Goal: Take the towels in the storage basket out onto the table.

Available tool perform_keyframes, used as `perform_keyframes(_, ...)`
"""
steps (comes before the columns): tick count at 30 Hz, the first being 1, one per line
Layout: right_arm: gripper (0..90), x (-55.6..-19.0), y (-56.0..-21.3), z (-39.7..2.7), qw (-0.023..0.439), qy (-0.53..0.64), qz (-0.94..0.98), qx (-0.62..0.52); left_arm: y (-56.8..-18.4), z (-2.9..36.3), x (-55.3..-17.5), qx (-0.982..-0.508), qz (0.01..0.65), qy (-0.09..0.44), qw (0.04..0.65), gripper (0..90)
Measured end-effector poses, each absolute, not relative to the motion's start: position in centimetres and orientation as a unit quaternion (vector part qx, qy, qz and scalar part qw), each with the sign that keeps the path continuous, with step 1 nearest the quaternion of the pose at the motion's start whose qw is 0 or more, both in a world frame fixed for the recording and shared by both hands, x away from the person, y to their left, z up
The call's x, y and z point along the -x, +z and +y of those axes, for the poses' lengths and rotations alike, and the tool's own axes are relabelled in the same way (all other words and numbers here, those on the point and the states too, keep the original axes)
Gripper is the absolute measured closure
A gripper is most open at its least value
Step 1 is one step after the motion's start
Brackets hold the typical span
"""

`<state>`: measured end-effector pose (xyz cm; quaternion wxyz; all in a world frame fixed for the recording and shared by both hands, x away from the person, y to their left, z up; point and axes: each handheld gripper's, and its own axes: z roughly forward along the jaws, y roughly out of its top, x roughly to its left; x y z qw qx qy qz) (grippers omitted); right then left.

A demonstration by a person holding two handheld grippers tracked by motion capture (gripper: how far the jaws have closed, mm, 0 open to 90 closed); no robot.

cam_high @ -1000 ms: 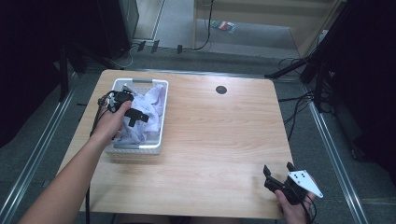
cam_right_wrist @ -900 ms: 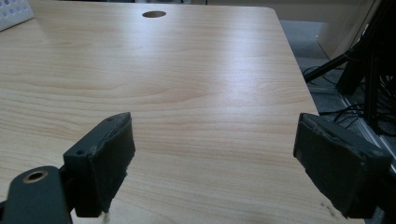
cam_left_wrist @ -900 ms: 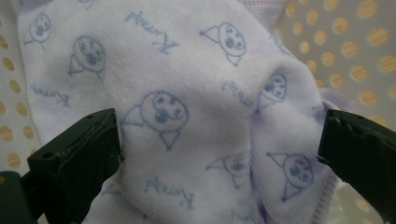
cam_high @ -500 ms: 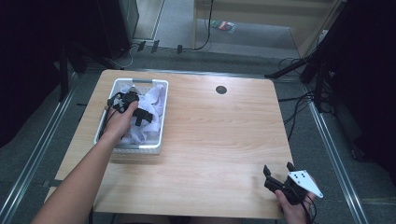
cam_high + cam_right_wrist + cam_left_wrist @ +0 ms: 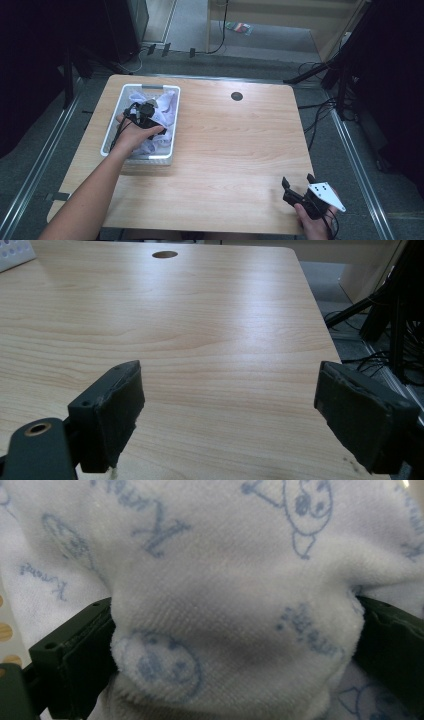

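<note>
A white basket (image 5: 150,159) sits at the table's left and holds white cloth with pale blue prints (image 5: 167,107). My left gripper (image 5: 144,112) is pushed down into that cloth inside the basket. In the left gripper view its jaws (image 5: 235,645) stand wide apart, and a thick fold of the printed cloth (image 5: 235,580) bulges between them. My right gripper (image 5: 298,183) rests near the table's front right corner. It is open, with bare wood between its fingers (image 5: 227,405).
A round cable hole (image 5: 236,96) lies toward the far edge of the wooden table (image 5: 230,150). Cables and dark stands crowd the floor to the right (image 5: 340,90). The table's right edge (image 5: 320,325) runs close beside my right gripper.
My left gripper has moved from the basket's middle toward its far left and sunk into the cloth. The right gripper has stayed put.
</note>
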<state>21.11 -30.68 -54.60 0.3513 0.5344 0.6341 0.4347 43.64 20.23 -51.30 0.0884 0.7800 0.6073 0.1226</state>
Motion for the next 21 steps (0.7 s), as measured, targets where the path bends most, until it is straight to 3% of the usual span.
perform_keyframes(7, 12.8, -21.1, -54.6, -30.6, 0.352, 0.434, 0.635, -0.534, -51.3, 20.3, -43.7, -0.793, 0.594, 0.110, 0.079, 0.2)
perform_keyframes(11, 12.8, -21.1, -54.6, -30.6, 0.352, 0.433, 0.636, -0.533, -51.2, 20.3, -43.6, -0.792, 0.594, 0.119, 0.079, 5.1)
perform_keyframes(14, 12.8, -21.1, -54.6, -30.6, 0.352, 0.433, 0.635, -0.534, -50.8, 20.4, -43.5, -0.799, 0.585, 0.119, 0.070, 14.8)
perform_keyframes(15, 12.8, -21.1, -54.6, -30.6, 0.352, 0.433, 0.635, -0.534, -50.4, 20.6, -43.4, -0.806, 0.575, 0.126, 0.059, 31.3)
perform_keyframes(21, 12.8, -21.1, -54.6, -30.6, 0.352, 0.433, 0.636, -0.534, -50.1, 20.9, -43.4, -0.808, 0.573, 0.130, 0.055, 45.7)
